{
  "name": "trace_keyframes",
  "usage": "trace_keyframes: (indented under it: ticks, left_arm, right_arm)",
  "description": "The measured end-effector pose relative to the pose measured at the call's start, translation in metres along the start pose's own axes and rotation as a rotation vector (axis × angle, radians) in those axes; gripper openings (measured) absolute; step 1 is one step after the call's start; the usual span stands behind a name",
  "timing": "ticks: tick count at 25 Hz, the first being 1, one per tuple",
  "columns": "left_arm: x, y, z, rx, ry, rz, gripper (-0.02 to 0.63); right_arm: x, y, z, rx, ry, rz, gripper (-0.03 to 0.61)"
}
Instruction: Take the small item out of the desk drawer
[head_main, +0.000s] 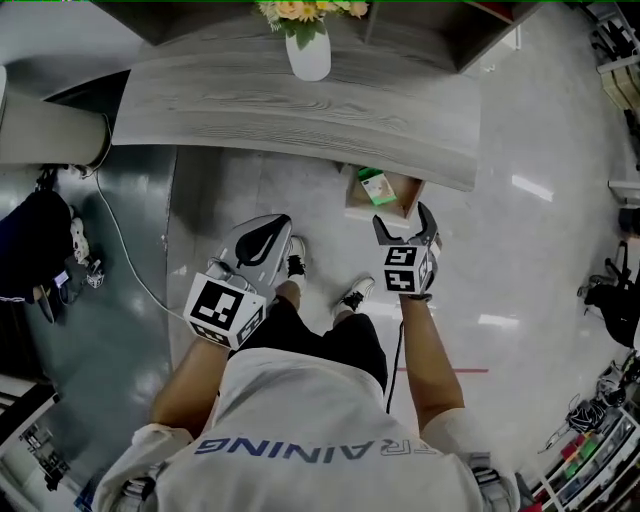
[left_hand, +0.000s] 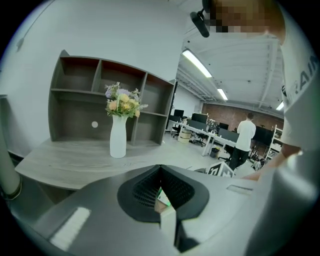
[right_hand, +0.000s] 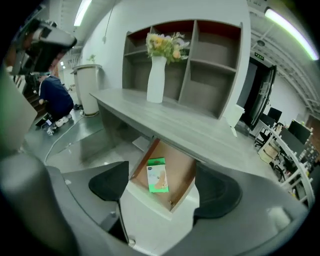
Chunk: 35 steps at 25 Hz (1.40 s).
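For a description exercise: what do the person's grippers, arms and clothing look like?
Both the left gripper and right gripper have grey rounded shells with black pads. Each carries a cube with black-and-white square markers. A black cable trails from the right one. The person wears a white short-sleeved T-shirt and black shorts.

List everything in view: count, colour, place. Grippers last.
desk: 1, grey wood, ahead of the person
shelf unit: 1, grey, at the desk's back
vase: 1, white, on the desk
flowers: 1 bunch, yellow and pink, in the vase
drawer: 1, brown inside, open under the desk
box: 1, green and white, flat in the drawer
cylinder: 1, grey, left of the desk
cable: 1, white, on the floor
left gripper: 1, grey, jaws together
right gripper: 1, grey, jaws apart, empty, before the drawer
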<state>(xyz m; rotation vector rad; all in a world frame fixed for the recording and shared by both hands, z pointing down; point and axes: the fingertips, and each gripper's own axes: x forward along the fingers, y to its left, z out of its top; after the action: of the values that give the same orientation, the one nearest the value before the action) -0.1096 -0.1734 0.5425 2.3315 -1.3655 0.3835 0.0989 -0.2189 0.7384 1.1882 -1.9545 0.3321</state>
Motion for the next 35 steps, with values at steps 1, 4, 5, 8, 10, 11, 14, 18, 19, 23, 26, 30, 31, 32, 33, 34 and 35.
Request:
trace_keyframes:
  ticks: [1, 4, 5, 8, 10, 11, 14, 18, 19, 23, 26, 30, 31, 32, 33, 34, 35]
  left_arm:
    - [0.002, 0.007, -0.007, -0.007, 0.010, 0.009, 0.000]
    - [0.007, 0.025, -0.027, -0.033, 0.037, 0.037, 0.000]
    - [0.008, 0.029, -0.032, -0.041, 0.042, 0.044, 0.000]
    - [0.005, 0.036, -0.043, -0.056, 0.053, 0.056, 0.000]
    - [0.003, 0.041, -0.046, -0.066, 0.055, 0.061, 0.000]
    - [0.002, 0.044, -0.047, -0.069, 0.055, 0.063, 0.000]
    - [-0.001, 0.049, -0.053, -0.081, 0.056, 0.072, 0.000]
    - [0.000, 0.049, -0.059, -0.088, 0.064, 0.074, 0.000]
    - [0.000, 0.050, -0.059, -0.088, 0.066, 0.074, 0.000]
    - [-0.002, 0.051, -0.053, -0.085, 0.061, 0.083, 0.000]
    - [-0.004, 0.044, -0.045, -0.083, 0.052, 0.074, 0.000]
    - [-0.005, 0.028, -0.028, -0.083, 0.023, 0.047, 0.000]
    - [-0.004, 0.023, -0.022, -0.083, 0.009, 0.039, 0.000]
    - [-0.003, 0.018, -0.016, -0.081, -0.006, 0.028, 0.000]
    - [-0.002, 0.012, -0.009, -0.076, -0.022, 0.016, 0.000]
    - [-0.003, 0.007, -0.002, -0.069, -0.036, 0.004, 0.000]
    - [-0.005, 0.002, 0.005, -0.061, -0.048, -0.007, 0.000]
  right_arm:
    - [0.020, 0.006, -0.009, -0.006, 0.027, 0.005, 0.431]
    - [0.075, 0.019, -0.031, -0.033, 0.104, 0.007, 0.432]
    - [0.090, 0.021, -0.037, -0.047, 0.125, -0.001, 0.431]
    - [0.123, 0.027, -0.051, -0.081, 0.164, -0.029, 0.421]
    - [0.141, 0.030, -0.061, -0.097, 0.191, -0.048, 0.417]
    - [0.149, 0.030, -0.065, -0.100, 0.207, -0.057, 0.417]
    - [0.166, 0.029, -0.076, -0.104, 0.242, -0.084, 0.410]
    - [0.175, 0.022, -0.081, -0.110, 0.252, -0.118, 0.358]
    - [0.176, 0.021, -0.081, -0.109, 0.252, -0.121, 0.340]
    - [0.166, 0.021, -0.072, -0.089, 0.223, -0.117, 0.318]
    - [0.143, 0.019, -0.055, -0.074, 0.162, -0.113, 0.318]
    - [0.099, 0.022, -0.043, -0.089, 0.114, -0.100, 0.318]
    - [0.089, 0.020, -0.043, -0.091, 0.108, -0.097, 0.318]
    - [0.078, 0.017, -0.041, -0.089, 0.100, -0.096, 0.318]
    - [0.065, 0.014, -0.039, -0.082, 0.088, -0.096, 0.318]
    - [0.051, 0.011, -0.035, -0.071, 0.074, -0.096, 0.318]
    - [0.035, 0.008, -0.028, -0.062, 0.055, -0.097, 0.318]
